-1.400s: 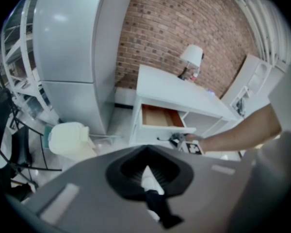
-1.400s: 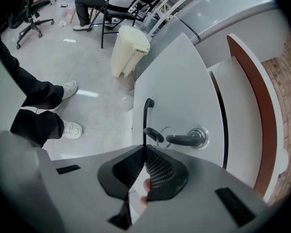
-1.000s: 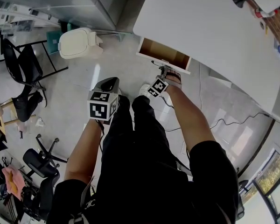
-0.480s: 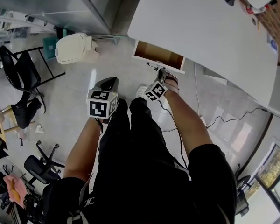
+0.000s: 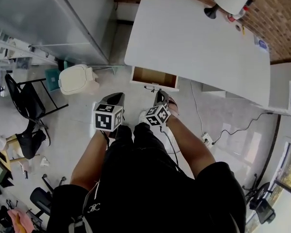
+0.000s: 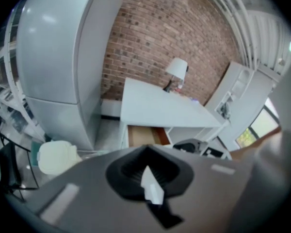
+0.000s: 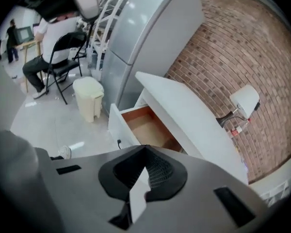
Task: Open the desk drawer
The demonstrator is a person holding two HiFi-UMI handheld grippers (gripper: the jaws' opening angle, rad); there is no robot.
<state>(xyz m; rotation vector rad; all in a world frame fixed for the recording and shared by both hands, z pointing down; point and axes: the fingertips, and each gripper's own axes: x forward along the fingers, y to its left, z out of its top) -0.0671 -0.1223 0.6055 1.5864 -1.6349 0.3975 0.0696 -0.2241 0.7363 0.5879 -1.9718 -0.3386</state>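
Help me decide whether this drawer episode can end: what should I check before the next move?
1. Drawer out from under the desk: ok, its wooden inside shows.
2. Right gripper clear of the drawer front: ok, apart from it.
3. Right gripper's jaws: ok, together on nothing.
4. Left gripper empty: ok, jaws together on nothing, held above the person's legs.
5. Drawer's back part empty: cannot tell, the desk covers it.
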